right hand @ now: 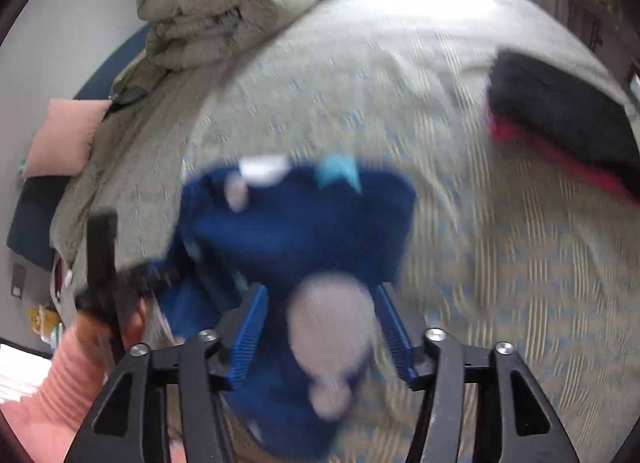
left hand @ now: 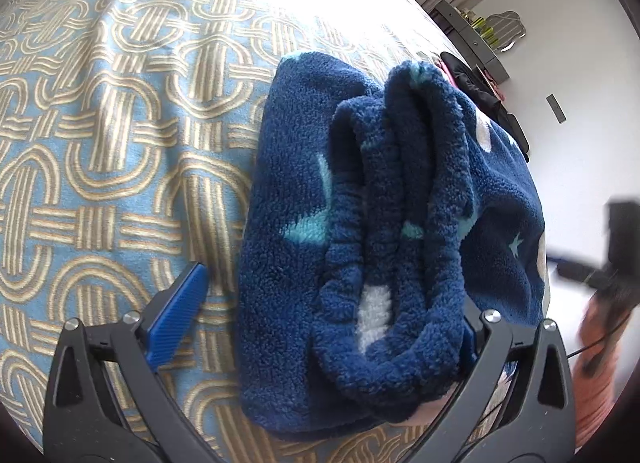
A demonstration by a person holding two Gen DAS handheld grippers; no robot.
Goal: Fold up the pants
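Note:
The pants (left hand: pixel 360 231) are dark blue fleece with white and light blue shapes. They lie bunched in folds on the patterned bedspread (left hand: pixel 100 123). My left gripper (left hand: pixel 332 323) is open, its jaws wide around the near end of the bundle; the right pad is hidden behind the fleece. In the blurred right wrist view the pants (right hand: pixel 296 231) lie between the open jaws of my right gripper (right hand: pixel 322 327). The left gripper (right hand: pixel 104 263) shows there at the left, in a hand.
A folded grey duvet (right hand: pixel 224 7) and a pink pillow (right hand: pixel 64 135) sit at the far end of the bed. A black and red garment (right hand: pixel 560 123) lies at the right. A shelf (left hand: pixel 476 35) stands by the wall.

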